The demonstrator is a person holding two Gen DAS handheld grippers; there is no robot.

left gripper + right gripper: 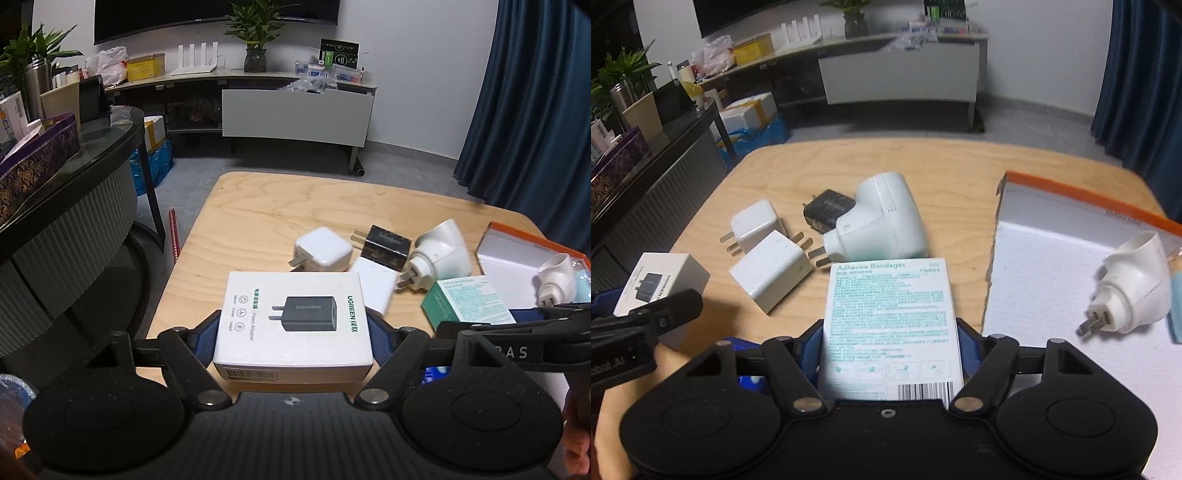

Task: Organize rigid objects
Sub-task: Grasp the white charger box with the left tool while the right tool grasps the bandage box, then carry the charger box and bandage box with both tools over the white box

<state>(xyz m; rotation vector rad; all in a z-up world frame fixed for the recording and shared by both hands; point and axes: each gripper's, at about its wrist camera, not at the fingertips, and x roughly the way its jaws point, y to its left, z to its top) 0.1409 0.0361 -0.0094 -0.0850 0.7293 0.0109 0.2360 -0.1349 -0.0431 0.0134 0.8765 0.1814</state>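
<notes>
Between the left tongs (293,332), in the left wrist view, sits the UGREEN adapter box (293,319), clamped by its short sides, the loose chargers lying ahead and to the right. From the right wrist view, the right tongs (890,347) are clamped on the adhesive bandages box (890,325), long axis pointing straight ahead; the orange-rimmed tray (1052,258) lies just to its right, so the right hand is nearer it.
</notes>
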